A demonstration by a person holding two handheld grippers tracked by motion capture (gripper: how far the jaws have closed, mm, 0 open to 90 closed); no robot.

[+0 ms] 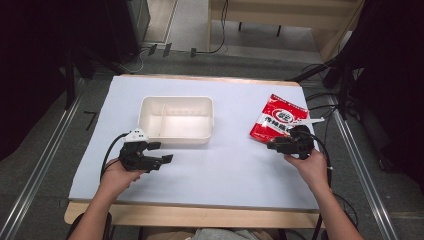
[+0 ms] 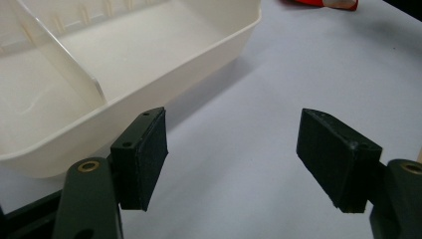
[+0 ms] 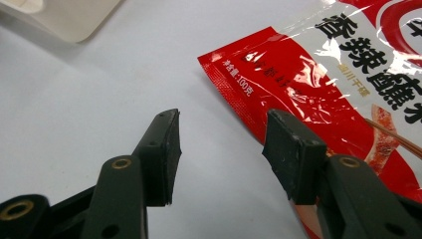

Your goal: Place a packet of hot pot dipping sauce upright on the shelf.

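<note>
We are holding both tongs, left gripper (image 2: 233, 159) and right gripper (image 3: 221, 152), wide apart and empty, perhaps risking the slippery red packet (image 3: 328, 84) sliding away right.

Black hand-held gripper (image 1: 166, 152) pair, brass screws, black cables.

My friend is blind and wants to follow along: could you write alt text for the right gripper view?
Two black jaws of the right gripper stand open just above a white table, at the lower edge of a shiny red snack packet printed with Chinese characters. One jaw overlaps the packet's edge; nothing is gripped. A corner of a cream plastic bin shows at top left.
</note>
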